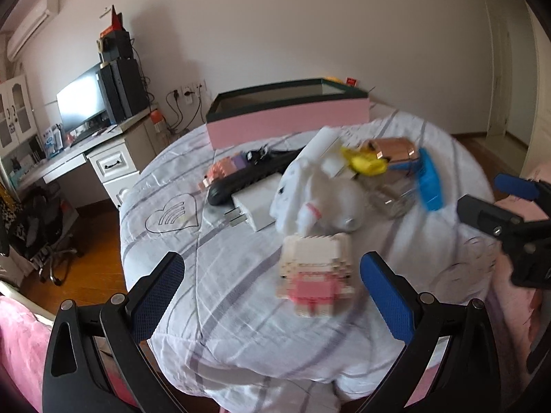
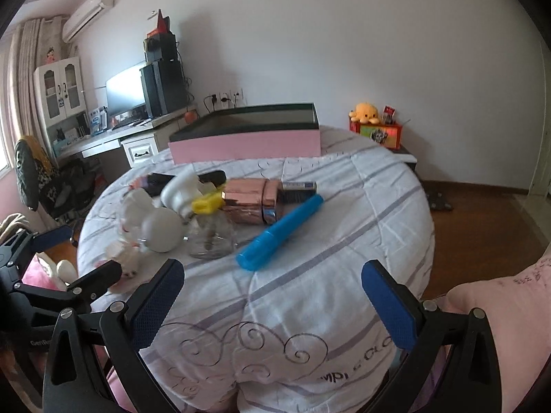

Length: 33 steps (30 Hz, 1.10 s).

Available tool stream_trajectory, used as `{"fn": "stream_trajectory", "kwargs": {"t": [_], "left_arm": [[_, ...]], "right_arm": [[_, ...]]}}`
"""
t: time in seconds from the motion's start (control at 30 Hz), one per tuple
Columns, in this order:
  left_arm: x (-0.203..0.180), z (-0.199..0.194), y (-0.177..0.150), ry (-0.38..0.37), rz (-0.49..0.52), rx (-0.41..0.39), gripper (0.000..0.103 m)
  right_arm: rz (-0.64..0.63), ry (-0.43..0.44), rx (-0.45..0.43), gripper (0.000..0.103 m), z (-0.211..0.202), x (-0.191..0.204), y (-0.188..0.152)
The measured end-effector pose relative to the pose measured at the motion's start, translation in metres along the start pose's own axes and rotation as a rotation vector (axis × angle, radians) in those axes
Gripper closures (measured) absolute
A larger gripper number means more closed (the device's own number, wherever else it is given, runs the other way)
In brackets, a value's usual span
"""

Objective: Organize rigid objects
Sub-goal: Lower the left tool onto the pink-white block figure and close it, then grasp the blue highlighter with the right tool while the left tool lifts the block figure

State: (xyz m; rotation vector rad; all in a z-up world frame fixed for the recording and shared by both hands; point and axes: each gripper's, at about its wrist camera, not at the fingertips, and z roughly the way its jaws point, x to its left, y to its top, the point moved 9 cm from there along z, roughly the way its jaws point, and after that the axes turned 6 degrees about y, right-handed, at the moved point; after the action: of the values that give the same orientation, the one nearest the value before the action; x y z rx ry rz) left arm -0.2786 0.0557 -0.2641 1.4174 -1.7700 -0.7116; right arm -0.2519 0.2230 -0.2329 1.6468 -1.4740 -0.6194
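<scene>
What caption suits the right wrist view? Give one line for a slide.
Open right gripper faces a blue pen, glass jar and pink box on the quilted bed.

Glossy metallic case (image 2: 253, 203), quilted cloth bedspread (image 2: 310, 292)

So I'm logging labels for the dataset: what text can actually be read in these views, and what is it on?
"GenRo", cut off: on the left gripper body, right wrist view.
"MPL", then unclear letters: printed on the bedspread.
Blurred: the print on the red box and the boxes on the desk.
No readable text on the pink box or the blue pen.
</scene>
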Motion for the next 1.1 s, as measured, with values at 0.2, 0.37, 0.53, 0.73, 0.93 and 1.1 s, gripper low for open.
{"fn": "stream_trajectory", "kwargs": {"t": [0.2,0.37,0.53,0.73,0.93,1.1], "left_arm": [[-0.006,0.024,-0.013,-0.081,-0.049,0.053,0.0],[-0.008,0.027,-0.011,-0.117,-0.08,0.029,0.002],[-0.021,0.02,-0.006,-0.153,-0.046,-0.027,0.033],[-0.029,0.018,-0.005,-0.173,-0.042,-0.038,0.045],[-0.024,0.016,-0.006,-0.186,-0.067,-0.045,0.045],[-0.02,0.01,-0.006,-0.222,-0.085,-0.067,0.059]], "right_arm": [[0.002,0.035,0.005,0.0,0.016,-0.001,-0.003],[-0.012,0.048,0.014,0.0,0.026,0.001,-0.005],[-0.025,0.041,0.012,0.0,0.035,0.0,-0.003],[-0.037,0.03,0.02,0.0,0.045,-0.004,0.001],[-0.053,0.007,0.004,0.0,0.049,-0.006,-0.001],[-0.017,0.052,0.009,0.0,0.045,-0.01,0.003]]}}
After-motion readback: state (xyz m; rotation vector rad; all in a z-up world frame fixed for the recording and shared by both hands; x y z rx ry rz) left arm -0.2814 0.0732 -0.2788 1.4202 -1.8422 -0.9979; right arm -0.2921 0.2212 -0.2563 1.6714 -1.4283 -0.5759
